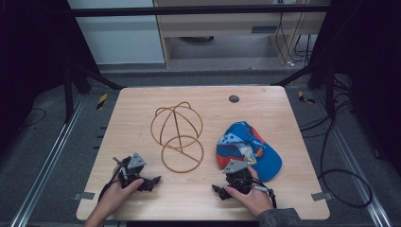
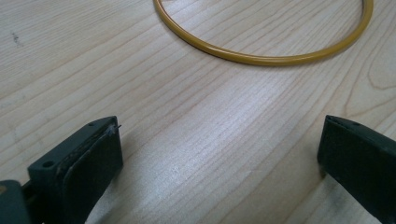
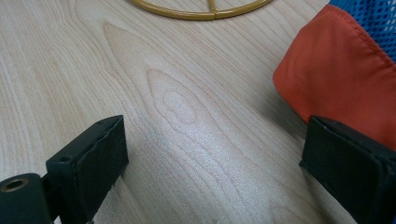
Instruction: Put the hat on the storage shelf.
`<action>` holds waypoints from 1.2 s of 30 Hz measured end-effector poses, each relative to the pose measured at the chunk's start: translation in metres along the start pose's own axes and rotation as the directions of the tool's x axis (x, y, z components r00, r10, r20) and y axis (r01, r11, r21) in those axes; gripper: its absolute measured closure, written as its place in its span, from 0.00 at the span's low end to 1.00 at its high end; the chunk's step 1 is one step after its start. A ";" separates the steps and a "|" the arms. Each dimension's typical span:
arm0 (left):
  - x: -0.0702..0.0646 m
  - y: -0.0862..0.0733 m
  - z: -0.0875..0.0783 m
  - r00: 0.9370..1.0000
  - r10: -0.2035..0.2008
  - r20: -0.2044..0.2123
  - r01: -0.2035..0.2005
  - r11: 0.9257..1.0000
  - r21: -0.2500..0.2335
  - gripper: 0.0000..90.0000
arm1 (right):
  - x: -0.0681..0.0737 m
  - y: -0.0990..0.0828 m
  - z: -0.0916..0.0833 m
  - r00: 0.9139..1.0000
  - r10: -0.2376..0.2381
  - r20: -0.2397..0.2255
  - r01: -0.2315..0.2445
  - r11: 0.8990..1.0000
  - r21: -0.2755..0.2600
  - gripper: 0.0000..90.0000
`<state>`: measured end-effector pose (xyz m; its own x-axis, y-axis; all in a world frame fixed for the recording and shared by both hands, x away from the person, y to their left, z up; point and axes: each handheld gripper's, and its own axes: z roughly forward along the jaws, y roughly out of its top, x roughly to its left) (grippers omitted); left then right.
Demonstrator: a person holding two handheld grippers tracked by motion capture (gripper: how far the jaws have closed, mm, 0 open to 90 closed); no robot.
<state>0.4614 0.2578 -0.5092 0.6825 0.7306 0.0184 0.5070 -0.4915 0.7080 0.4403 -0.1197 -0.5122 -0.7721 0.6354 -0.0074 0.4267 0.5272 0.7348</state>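
A golden wire stand [image 1: 177, 137] made of a round base ring and upright hoops sits on the wooden table [image 1: 142, 101] at centre. A blue and orange cap [image 1: 248, 149] lies to its right. My left gripper [image 1: 153, 181] rests low at the front left, held by a hand, open over bare wood; the stand's base ring [image 2: 261, 58] curves just ahead of it. My right gripper [image 1: 218, 190] rests at the front right, open, with the cap's orange edge [image 3: 345, 79] right beside its right jaw and the ring [image 3: 201, 13] farther ahead.
A small grey disc [image 1: 233, 99] is set in the table near the far edge. Grey tape tabs [image 1: 83, 196] mark the front corners. Cables [image 1: 340, 175] trail on the floor to the right. A dark frame bar [image 1: 198, 10] crosses above the far side.
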 end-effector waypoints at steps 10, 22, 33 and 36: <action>-0.001 0.000 0.000 1.000 -0.003 -0.002 0.003 1.000 0.000 0.00 | 0.001 0.000 -0.001 1.000 0.006 0.007 -0.006 1.000 0.003 0.08; -0.001 0.000 0.000 1.000 -0.004 -0.004 0.004 1.000 0.001 0.00 | -0.001 0.024 -0.050 1.000 -0.012 0.016 0.013 0.998 -0.057 0.13; -0.002 0.000 0.000 1.000 -0.007 -0.008 0.007 1.000 0.001 0.00 | -0.057 0.066 -0.109 0.989 -0.016 0.144 0.008 0.998 0.058 0.21; -0.002 0.000 0.000 1.000 -0.007 -0.008 0.007 1.000 0.001 0.00 | -0.079 0.076 -0.121 0.988 0.005 0.154 -0.019 0.996 0.086 0.22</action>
<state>0.4604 0.2563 -0.5091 0.6748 0.7378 0.0193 0.5120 -0.4867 0.7078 0.4771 -0.1979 -0.3738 -0.6885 0.7173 -0.1075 0.4803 0.5620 0.6735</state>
